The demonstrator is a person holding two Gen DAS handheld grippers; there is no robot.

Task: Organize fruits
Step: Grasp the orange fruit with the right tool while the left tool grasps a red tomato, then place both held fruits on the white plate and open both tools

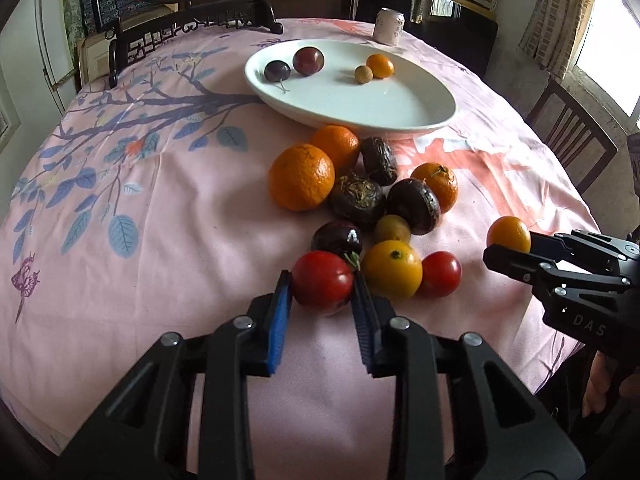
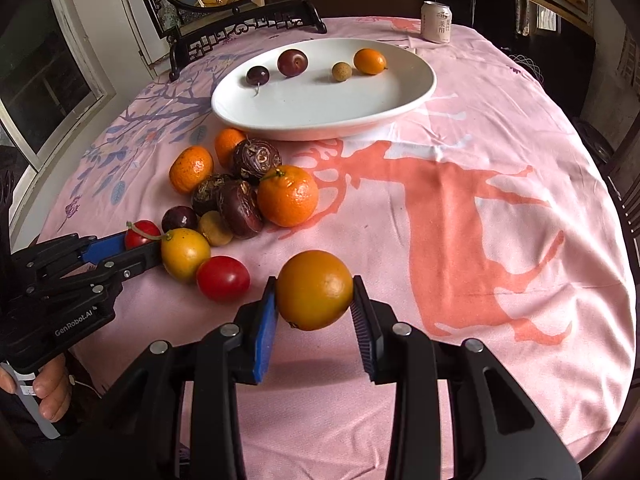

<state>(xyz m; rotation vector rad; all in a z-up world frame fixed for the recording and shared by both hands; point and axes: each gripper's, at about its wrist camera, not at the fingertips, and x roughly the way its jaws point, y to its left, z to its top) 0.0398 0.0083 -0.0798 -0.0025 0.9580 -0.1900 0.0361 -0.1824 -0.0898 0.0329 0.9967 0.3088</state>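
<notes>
- Your desk wears a pink cloth printed with a red deer and blue branches.
- The white oval plate sits toward the far side, holding two dark plums, a small tan fruit and a small orange fruit.
- A pile of fruit lies on the cloth just in front of the plate: oranges, wrinkled passion fruits, a plum, a yellow fruit and a red tomato beside it.
- Your right gripper has its jaws pinching an orange-yellow fruit, well apart from the pile.
- Your left gripper has its jaws against both sides of a red tomato at the pile's near edge.
- A drink can stands beyond the plate.
</notes>
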